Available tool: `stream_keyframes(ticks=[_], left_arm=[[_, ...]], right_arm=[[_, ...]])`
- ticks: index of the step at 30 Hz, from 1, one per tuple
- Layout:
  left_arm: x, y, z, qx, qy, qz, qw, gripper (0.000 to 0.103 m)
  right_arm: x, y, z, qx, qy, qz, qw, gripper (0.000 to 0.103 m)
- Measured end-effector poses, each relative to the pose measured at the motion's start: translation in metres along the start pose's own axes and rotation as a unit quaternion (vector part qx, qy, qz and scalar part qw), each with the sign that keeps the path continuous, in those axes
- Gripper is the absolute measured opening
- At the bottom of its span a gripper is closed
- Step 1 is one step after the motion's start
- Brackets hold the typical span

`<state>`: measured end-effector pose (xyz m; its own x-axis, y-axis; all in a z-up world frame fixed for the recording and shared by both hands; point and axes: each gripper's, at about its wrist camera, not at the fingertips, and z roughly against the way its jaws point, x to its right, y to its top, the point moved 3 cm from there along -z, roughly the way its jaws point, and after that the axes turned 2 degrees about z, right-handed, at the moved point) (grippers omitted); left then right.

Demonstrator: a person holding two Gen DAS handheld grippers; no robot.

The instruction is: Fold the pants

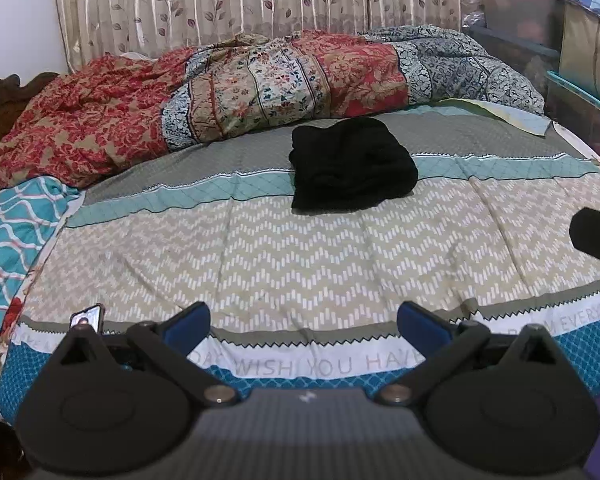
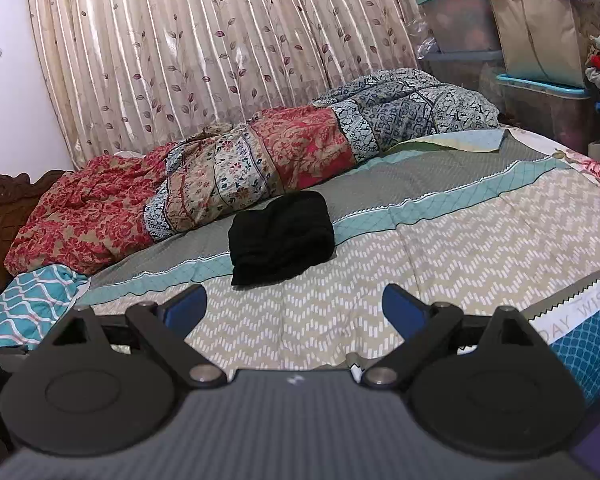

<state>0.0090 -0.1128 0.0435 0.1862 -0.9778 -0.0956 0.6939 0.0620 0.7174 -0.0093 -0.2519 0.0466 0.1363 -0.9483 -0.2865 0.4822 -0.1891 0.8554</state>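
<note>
Bed point(image 1: 340, 264) w/ quilted chevron cover and a rumpled floral quilt point(image 1: 228, 92) at the far side; the black pants point(image 1: 352, 168) lie well ahead of both sets of fingers, already a compact soft knit-looking bundle, so folding looks done, maybe just tidying left. Left gripper point(image 1: 304, 328) and right gripper point(image 2: 296, 312): fingers spread wide, holding nothing, pants apart from them.

light: even, soft indoor | shadows: faint | edges: strong fisheye bending, dark corners | foreground: slightly blurred
</note>
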Motion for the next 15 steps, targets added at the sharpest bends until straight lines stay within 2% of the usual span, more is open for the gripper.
stream_keyframes(ticks=[15], left_arm=[[-0.0080, -0.0091, -0.0023, -0.007, 0.013, 0.004, 0.9999, 0.103]], right_arm=[[-0.0042, -0.0018, 0.0003, -0.004, 0.005, 0.005, 1.000, 0.096]])
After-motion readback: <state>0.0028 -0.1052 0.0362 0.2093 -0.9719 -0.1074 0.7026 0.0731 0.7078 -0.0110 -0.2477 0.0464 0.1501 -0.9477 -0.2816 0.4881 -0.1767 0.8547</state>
